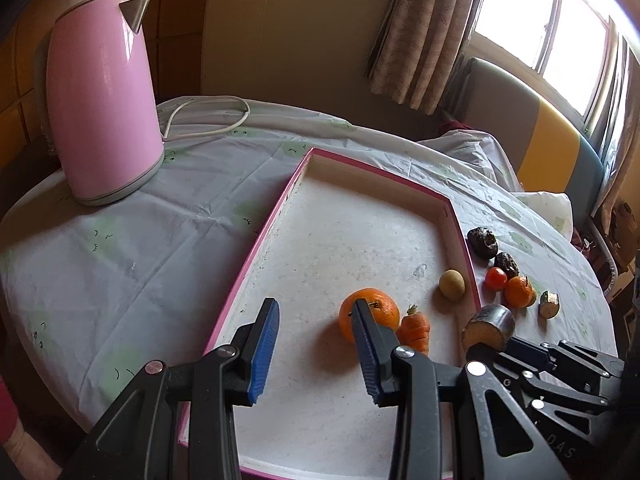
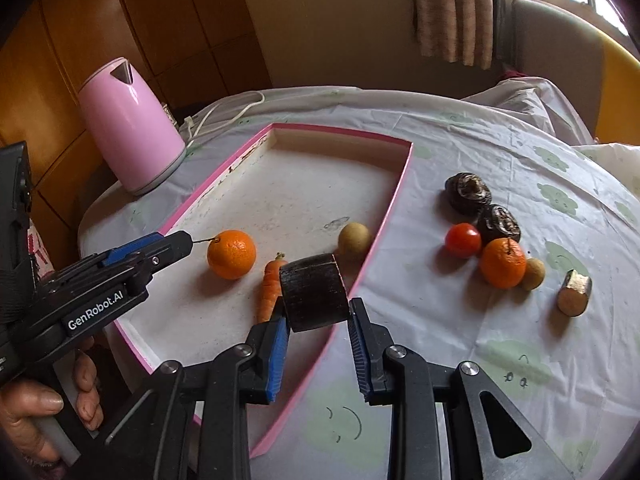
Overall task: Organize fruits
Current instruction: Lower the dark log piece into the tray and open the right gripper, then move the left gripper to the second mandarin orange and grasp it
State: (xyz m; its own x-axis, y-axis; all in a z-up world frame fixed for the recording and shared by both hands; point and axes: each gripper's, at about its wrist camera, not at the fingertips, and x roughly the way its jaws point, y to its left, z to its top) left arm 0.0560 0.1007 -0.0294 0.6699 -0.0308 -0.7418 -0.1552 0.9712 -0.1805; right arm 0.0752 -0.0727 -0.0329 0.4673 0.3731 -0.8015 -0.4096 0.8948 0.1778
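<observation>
The right gripper [image 2: 318, 312] has its fingers [image 2: 276, 356] closed on a dark cut chunk [image 2: 314, 294], a short cylinder with a pale cut face, and holds it over the tray's right rim. The left gripper [image 1: 316, 324] has its fingers [image 1: 264, 352] set narrowly apart with nothing between them, above the tray floor. In the right wrist view its tip sits right at the stem of the orange [image 2: 231, 254]; whether it touches the stem I cannot tell.

Inside the pink-rimmed tray [image 2: 386, 216] lie three things: the orange, a small carrot [image 2: 270, 286] just beside it and partly hidden behind the held chunk, and a yellowish round fruit [image 2: 354, 240] close to the right wall. The rest of the white tray floor is bare.

Outside the tray, on the bench [image 2: 460, 320] with its pale printed cloth, a cluster lies to the right: two dark wrinkled fruits [image 2: 468, 193], a red tomato [image 2: 463, 240], a second orange [image 2: 503, 263] touching the nearer dark fruit, and a small tan fruit [image 2: 534, 274] tucked behind that orange. A second cut piece [image 2: 575, 293] sits apart, farther right.

A pink kettle [image 2: 128, 128] stands beyond the tray's left side, its white cord [image 2: 224, 116] trailing over the cloth. A person's hand [image 2: 48, 404] grips the left gripper's handle at the lower left. A curtain [image 2: 452, 8] and a window are behind.
</observation>
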